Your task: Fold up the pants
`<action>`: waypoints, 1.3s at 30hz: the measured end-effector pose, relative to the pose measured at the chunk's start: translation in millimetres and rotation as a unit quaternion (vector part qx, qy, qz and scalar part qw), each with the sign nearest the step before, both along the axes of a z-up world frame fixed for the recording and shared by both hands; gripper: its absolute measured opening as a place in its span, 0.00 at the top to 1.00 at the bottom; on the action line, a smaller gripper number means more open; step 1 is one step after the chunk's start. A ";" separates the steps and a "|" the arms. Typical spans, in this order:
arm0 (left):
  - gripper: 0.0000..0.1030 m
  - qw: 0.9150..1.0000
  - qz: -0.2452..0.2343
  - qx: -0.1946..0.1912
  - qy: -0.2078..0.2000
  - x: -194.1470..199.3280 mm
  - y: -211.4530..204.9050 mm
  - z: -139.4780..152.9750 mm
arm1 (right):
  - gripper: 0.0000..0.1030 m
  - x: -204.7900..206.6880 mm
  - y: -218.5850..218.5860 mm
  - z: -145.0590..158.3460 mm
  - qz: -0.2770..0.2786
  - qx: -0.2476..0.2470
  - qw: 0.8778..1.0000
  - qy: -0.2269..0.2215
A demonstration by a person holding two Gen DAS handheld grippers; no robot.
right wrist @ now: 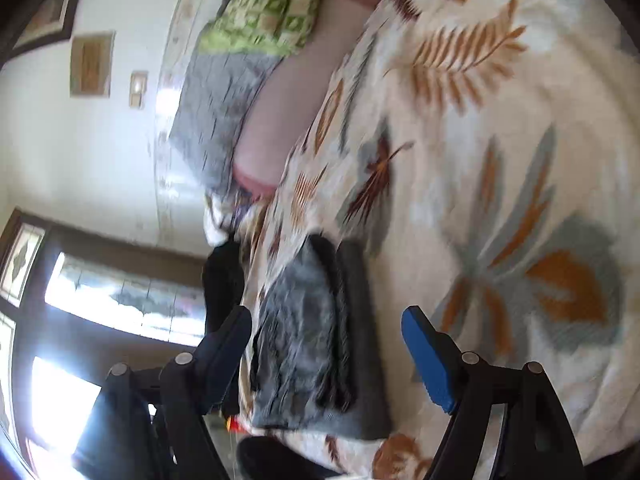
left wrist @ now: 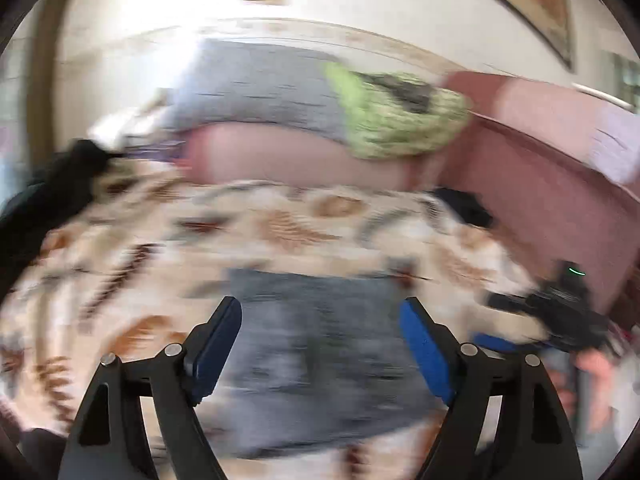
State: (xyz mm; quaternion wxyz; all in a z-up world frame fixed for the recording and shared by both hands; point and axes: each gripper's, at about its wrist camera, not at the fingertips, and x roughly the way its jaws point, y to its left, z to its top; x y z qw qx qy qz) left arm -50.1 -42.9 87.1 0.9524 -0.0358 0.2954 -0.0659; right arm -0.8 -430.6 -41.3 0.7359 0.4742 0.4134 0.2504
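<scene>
The pants (left wrist: 320, 360), grey-blue denim by the look of them, lie on the leaf-patterned bedspread (left wrist: 280, 224) of a bed, below the pink bolster (left wrist: 288, 156) at its head. The left tongs (left wrist: 320, 344) are spread wide above the denim, pinching nothing. The right tongs (right wrist: 326, 354) are spread too, with a stack of folded dark clothes (right wrist: 312, 340) near the bedspread's edge showing between the pads, untouched. Denim is likely fairly heavy, limp yet thick, not slippery, and will probably hold a crease. A grip on the waistband or hem corners, through both layers, seems soundest; motion blur hides which end is which.
</scene>
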 end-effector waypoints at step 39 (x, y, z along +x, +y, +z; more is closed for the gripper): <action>0.15 0.990 0.006 0.090 0.111 37.4 10.2 -122.3 | 0.55 -31.5 91.2 -6.4 -0.022 -0.185 0.980 0.066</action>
